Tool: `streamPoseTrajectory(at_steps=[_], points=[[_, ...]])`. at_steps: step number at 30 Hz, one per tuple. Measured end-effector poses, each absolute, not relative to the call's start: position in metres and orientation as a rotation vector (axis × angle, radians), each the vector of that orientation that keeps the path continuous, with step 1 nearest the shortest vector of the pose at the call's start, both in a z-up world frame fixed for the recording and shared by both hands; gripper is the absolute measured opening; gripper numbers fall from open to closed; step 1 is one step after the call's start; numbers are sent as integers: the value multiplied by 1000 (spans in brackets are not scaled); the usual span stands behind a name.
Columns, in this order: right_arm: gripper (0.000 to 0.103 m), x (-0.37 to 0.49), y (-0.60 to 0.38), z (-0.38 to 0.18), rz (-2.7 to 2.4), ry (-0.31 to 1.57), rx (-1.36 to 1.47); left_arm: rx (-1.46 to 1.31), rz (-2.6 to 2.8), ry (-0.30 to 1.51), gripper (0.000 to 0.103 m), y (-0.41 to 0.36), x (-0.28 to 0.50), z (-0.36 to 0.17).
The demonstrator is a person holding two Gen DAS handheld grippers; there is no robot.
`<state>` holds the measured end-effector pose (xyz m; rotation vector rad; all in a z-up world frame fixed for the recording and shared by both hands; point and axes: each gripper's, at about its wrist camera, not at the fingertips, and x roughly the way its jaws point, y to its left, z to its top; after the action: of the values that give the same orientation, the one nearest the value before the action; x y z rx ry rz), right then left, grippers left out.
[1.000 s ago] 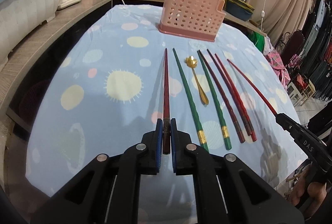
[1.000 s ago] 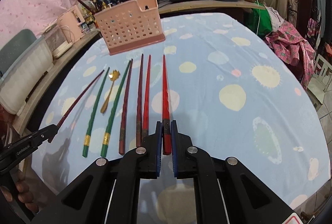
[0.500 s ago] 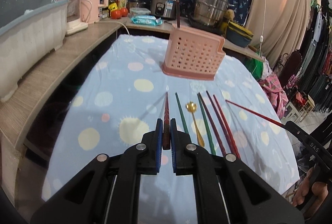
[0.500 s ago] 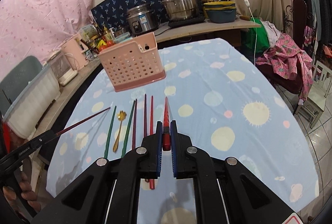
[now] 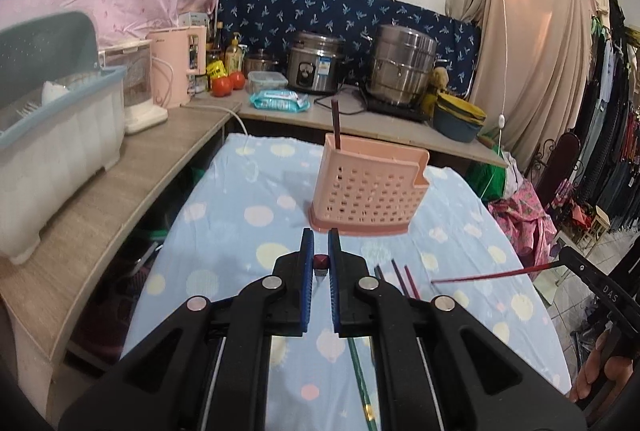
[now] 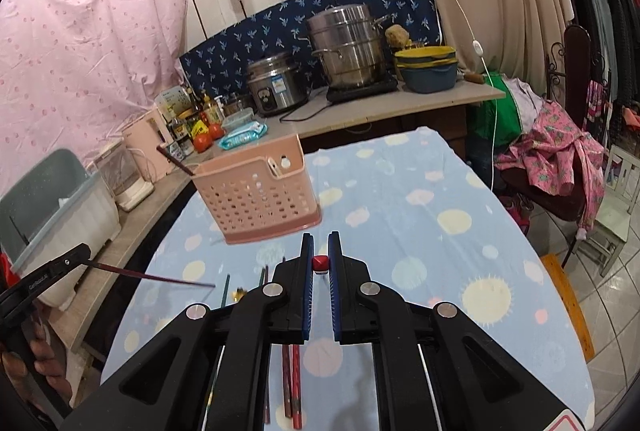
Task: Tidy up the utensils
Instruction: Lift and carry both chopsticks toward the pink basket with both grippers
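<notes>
Left gripper [image 5: 321,263] clamped on a dark red chopstick [image 5: 321,262], right gripper [image 6: 320,264] clamped on a bright red chopstick [image 6: 320,263] — both held above the table, short of the pink basket [image 5: 368,187]. Light, stiff, likely slick sticks; grip near the thick end. Long axes run forward along the fingers — seen end-on.
</notes>
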<state>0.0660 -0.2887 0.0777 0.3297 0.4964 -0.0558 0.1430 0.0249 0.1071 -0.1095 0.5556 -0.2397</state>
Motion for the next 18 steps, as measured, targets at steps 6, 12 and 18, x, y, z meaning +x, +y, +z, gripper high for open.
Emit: streamPoseTrajectory(at_steps=[6, 12, 18], points=[[7, 88, -294, 95, -51, 465, 317, -109, -241, 512, 7, 17, 166, 129], [7, 110, -300, 114, -27, 428, 327, -118, -266, 465, 7, 5, 188, 154], [7, 132, -305, 140, -5, 378, 334, -117, -290, 409, 7, -6, 205, 181]])
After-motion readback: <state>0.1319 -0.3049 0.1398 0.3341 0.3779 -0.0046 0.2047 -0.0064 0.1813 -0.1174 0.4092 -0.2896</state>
